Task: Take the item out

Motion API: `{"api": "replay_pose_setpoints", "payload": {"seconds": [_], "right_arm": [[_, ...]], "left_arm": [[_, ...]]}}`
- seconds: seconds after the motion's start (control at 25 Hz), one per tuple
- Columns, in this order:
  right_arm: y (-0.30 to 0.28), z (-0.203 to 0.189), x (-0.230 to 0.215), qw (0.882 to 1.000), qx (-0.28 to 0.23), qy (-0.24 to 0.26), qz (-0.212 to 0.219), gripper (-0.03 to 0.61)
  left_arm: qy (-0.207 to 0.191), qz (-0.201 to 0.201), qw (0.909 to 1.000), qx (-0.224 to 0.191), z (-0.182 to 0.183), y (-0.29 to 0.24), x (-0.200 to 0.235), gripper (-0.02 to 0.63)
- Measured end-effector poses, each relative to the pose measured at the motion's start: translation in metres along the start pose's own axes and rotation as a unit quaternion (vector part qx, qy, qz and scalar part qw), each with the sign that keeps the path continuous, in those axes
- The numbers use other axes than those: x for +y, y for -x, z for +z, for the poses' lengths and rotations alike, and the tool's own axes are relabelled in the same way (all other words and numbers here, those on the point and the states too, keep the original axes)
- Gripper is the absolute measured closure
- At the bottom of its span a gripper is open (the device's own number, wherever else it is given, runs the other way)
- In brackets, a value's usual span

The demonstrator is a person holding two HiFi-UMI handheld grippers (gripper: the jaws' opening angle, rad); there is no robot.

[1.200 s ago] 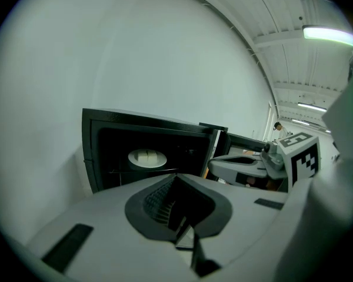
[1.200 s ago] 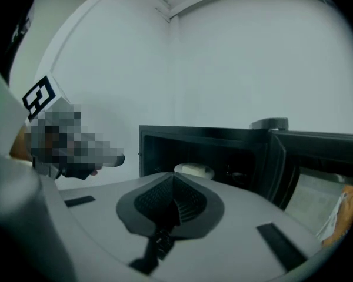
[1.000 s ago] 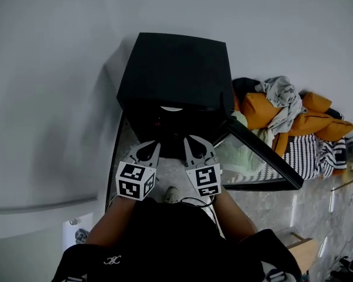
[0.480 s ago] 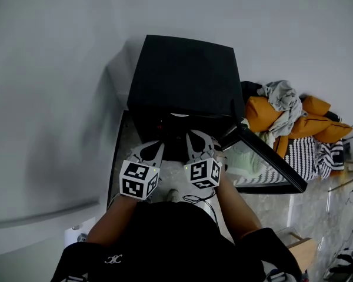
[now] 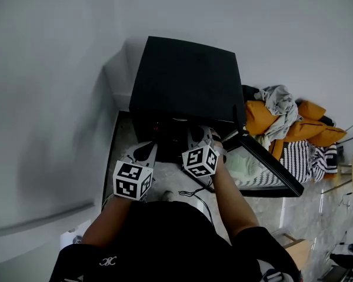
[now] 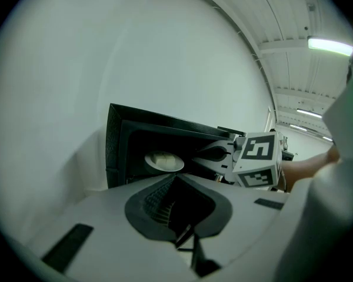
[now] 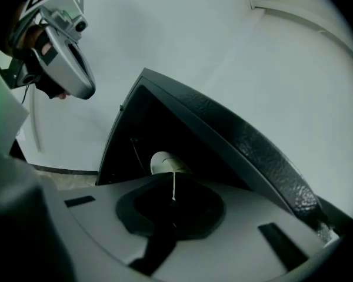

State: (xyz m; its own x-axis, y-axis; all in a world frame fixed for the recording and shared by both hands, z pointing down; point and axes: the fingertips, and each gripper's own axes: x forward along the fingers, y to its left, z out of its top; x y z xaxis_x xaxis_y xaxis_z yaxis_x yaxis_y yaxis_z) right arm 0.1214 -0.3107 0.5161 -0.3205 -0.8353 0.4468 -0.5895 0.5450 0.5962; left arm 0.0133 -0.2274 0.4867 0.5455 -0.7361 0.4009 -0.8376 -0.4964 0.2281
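The white dish (image 6: 163,160) sat deep inside the black oven (image 5: 185,81), straight ahead of both grippers. My right gripper (image 5: 201,133) was nearer, at the oven's mouth; my left gripper (image 5: 146,150) was just outside. Both had jaws closed on nothing (the dish lay flat, round). Only the gripper views showed it plainly; from the head view the oven's top hid it.

Your head camera looks steeply down over your arms onto the top of the black box (image 5: 185,81). The cameras on your left gripper (image 5: 146,150) and right gripper (image 5: 201,137) sit close to its open front, looking in from either side. Both share the pale dish (image 6: 163,160) inside.
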Motion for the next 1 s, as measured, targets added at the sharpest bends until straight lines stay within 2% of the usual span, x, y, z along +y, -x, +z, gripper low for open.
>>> {"api": "replay_pose_setpoints", "payload": {"seconds": [0.28,0.48,0.6,1.0], "right_arm": [[-0.022,-0.008,0.015,0.997,0.041,0.028,0.054,0.561],[-0.035,-0.011,0.022,0.994,0.058,0.064,0.067,0.554],[-0.043,-0.017,0.026,0.991,0.075,0.079,0.079,0.523],[-0.059,-0.025,0.037,0.974,0.116,0.161,0.106,0.509]], "left_arm": [[0.003,0.003,1.0000,-0.002,0.002,0.001,0.011,0.614],[0.005,0.001,1.0000,0.000,0.001,0.000,0.014,0.614],[0.008,-0.001,1.0000,0.005,-0.002,-0.002,0.015,0.614],[0.017,-0.001,0.9998,0.009,-0.005,0.002,0.021,0.614]]}}
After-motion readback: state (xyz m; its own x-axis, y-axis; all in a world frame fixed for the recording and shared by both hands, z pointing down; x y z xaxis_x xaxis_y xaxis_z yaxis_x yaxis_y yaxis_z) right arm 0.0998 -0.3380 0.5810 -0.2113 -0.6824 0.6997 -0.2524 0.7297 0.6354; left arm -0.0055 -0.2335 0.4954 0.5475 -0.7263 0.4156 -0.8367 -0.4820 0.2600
